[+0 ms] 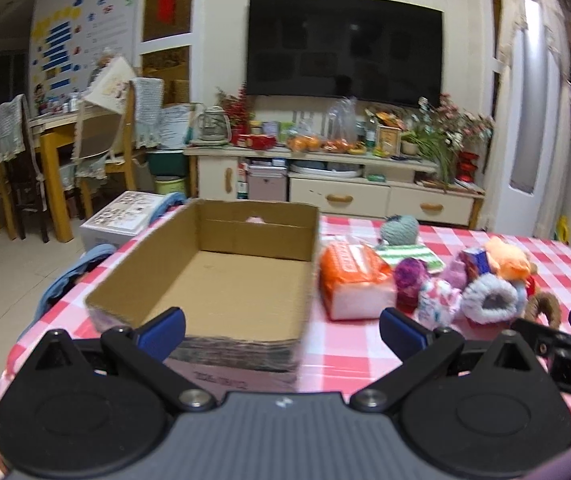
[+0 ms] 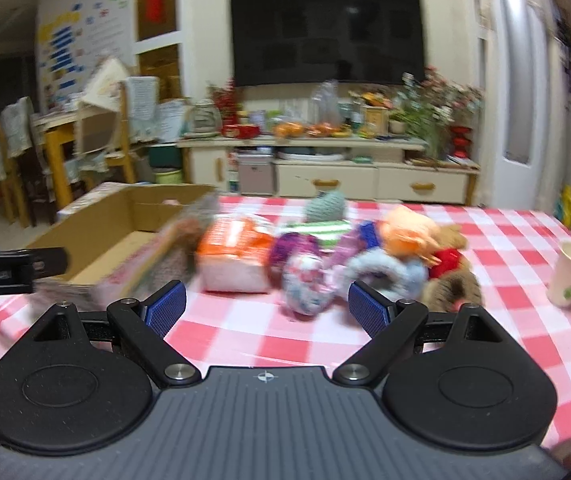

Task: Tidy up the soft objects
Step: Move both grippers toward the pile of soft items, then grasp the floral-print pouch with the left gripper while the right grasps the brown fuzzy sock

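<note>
Closest to the cameras, both grippers hung low over the near edge of the table [image 2: 485, 340], which had a red and white check cloth on it. The left gripper [image 1: 281, 330] had its fingers spread wide and held nothing, and it pointed at the near wall of the box [image 1: 205, 280]. The right gripper [image 2: 265, 306] also had its fingers spread wide and held nothing, and it pointed at the pile of soft things. The box sat on the left side of the table, open on top and empty as far as I could see. Just to the right of the box lay the tissue pack [image 1: 351, 284], orange on top and white on the side. Next to that sat the soft toys in a bunch, all touching: a flowery bundle [image 2: 305, 284], a purple ball [image 1: 409, 274], a grey ring [image 2: 385, 272], an orange toy [image 2: 405, 232] and a brown bear [image 2: 451, 268]. Behind them lay a striped cloth [image 1: 405, 256] and a grey-green knit thing [image 1: 399, 228]. A paper cup [image 2: 567, 272] stood well apart on the right. I think the job had only just begun, since nothing soft was in the box. To do it well, the right gripper should go for the nearest toy first, pinch it around the middle, and lift it straight up so the others don't drag along. The left one could hold the box so it doesn't slide. The right view was blurry, so going slowly would help.
</note>
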A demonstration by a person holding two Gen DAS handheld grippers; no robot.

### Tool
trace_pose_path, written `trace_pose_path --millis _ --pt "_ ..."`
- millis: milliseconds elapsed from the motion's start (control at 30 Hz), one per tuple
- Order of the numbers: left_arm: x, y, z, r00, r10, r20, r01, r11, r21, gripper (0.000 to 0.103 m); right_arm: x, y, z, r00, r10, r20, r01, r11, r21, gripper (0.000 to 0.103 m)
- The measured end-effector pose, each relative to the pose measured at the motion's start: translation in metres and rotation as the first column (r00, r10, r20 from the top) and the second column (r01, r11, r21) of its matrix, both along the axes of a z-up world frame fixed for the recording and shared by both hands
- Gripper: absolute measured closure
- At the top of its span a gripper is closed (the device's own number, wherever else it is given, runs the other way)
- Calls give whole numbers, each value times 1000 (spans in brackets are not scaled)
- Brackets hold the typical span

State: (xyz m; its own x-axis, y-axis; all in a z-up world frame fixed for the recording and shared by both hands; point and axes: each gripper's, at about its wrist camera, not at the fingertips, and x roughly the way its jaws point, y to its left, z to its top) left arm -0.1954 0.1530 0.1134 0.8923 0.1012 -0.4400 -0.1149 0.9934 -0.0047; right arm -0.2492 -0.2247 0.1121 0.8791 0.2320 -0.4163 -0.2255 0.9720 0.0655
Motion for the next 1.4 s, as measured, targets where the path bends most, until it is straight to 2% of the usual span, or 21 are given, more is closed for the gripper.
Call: trace_pose_path --millis 233,400,533,700,900,1067,1200,1400 --pt "19 -35 -7 995 -99 -33 100 995 14 1 20 -41 -22 989 -146 -36 147 989 17 0" --pt "39 -66 -16 980 -186 -65 188 982 26 2 32 -76 -36 969 -244 -47 245 969 28 0" --pt "64 -93 -27 961 -255 -104 259 965 35 11 43 -96 -43 959 -278 -51 279 960 33 0" --pt "103 -122 -41 940 -312 -135 316 949 5 11 61 -109 -53 952 -295 -88 298 954 29 0" --pt "146 -133 -64 927 -321 -196 333 942 31 15 89 -110 -64 954 -263 -147 269 963 24 0" --pt "174 -130 -78 921 -306 -241 312 950 -14 19 112 -119 -67 951 -248 -187 261 964 48 0" --pt "188 -131 -83 917 -299 -264 298 954 -45 23 122 -117 -70 949 -246 -197 257 966 29 0" --pt "196 -133 -86 905 -300 -302 289 954 -82 42 131 -115 -73 942 -281 -186 284 959 -11 0"
